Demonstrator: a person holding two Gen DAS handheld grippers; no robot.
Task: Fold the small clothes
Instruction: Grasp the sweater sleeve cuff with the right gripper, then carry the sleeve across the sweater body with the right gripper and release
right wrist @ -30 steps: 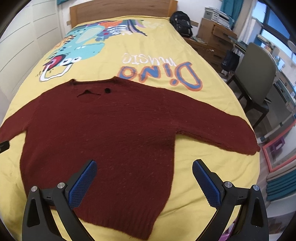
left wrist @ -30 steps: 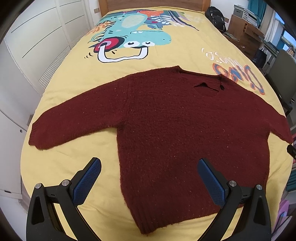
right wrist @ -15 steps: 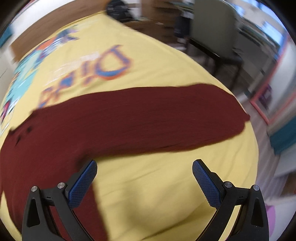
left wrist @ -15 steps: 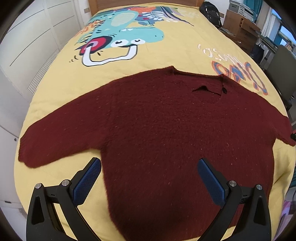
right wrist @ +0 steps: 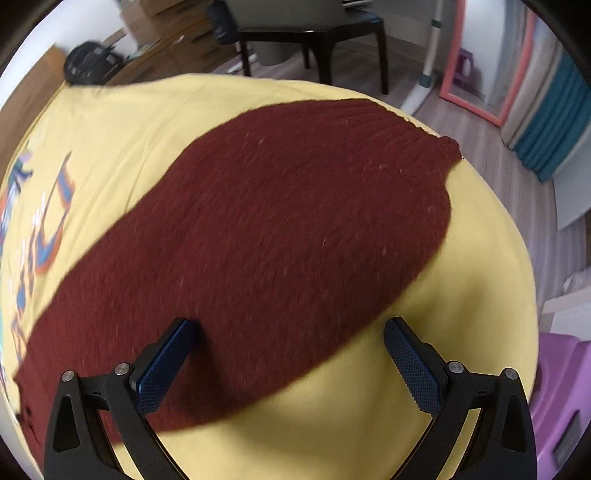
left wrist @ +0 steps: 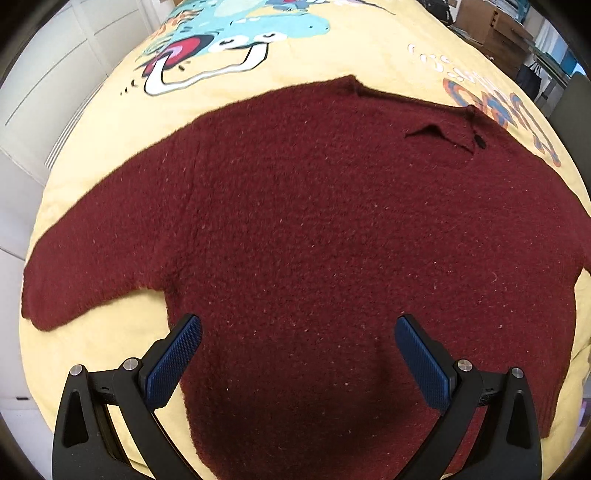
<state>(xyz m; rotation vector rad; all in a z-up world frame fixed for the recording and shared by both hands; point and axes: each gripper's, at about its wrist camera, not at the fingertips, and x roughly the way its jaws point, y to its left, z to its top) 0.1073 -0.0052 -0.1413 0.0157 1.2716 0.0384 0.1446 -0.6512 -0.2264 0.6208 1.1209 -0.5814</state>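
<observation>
Left wrist view: left gripper (left wrist: 298, 345) open above sweater (left wrist: 332, 240) body, frame centre | right wrist view: right gripper (right wrist: 288, 349) open over sleeve (right wrist: 258, 236) on bed (right wrist: 461, 295)

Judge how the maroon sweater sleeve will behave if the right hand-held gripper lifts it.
The sleeve is thick fuzzy knit lying limp on the bedspread, so it will probably droop and stretch. Its nap should grip the pads, not slip.

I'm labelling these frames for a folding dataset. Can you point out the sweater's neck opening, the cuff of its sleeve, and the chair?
neck opening (left wrist: 439, 134): left wrist view, on the dark slit by the collar.
sleeve cuff (right wrist: 417, 133): right wrist view, on the ribbed end.
chair (right wrist: 306, 26): right wrist view, on the seat's front edge.
</observation>
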